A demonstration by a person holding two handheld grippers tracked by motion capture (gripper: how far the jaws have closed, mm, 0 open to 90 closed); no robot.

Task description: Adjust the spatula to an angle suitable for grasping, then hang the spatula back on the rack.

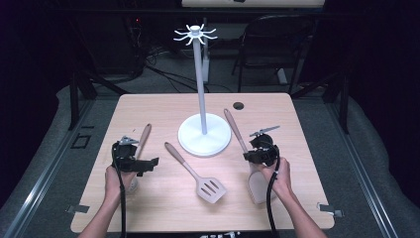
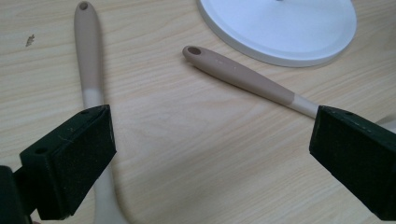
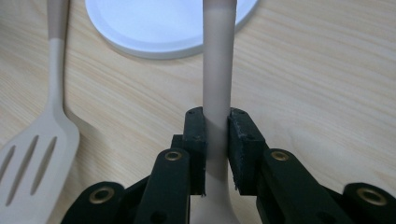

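The right tongs [image 3: 215, 140] are clamped on the pale neck of a beige silicone spatula with a brown wooden-look handle [image 3: 217, 60], just above its blade; the handle runs from the grip toward the round white base of the utensil stand [image 3: 140, 32], and the blade lies on the light wood worktop [image 1: 163, 198] by the person's right hand. The left tongs [image 2: 210, 154] stand wide open and hold nothing, hovering over the neck of a second beige spoon-like utensil [image 2: 88, 51].

The grip is narrow and sits near the blade end — so the long handle could, I judge, swing or pivot between the pads once lifted. If it tips, its end could knock the tall white hook stand [image 1: 202, 84] or fall onto the beige slotted turner [image 1: 210, 188] lying nearby. Threading the handle's small hole onto a hook from such a low hold may also miss.

No brand, label or readable writing shows on any utensil, the stand or the worktop.
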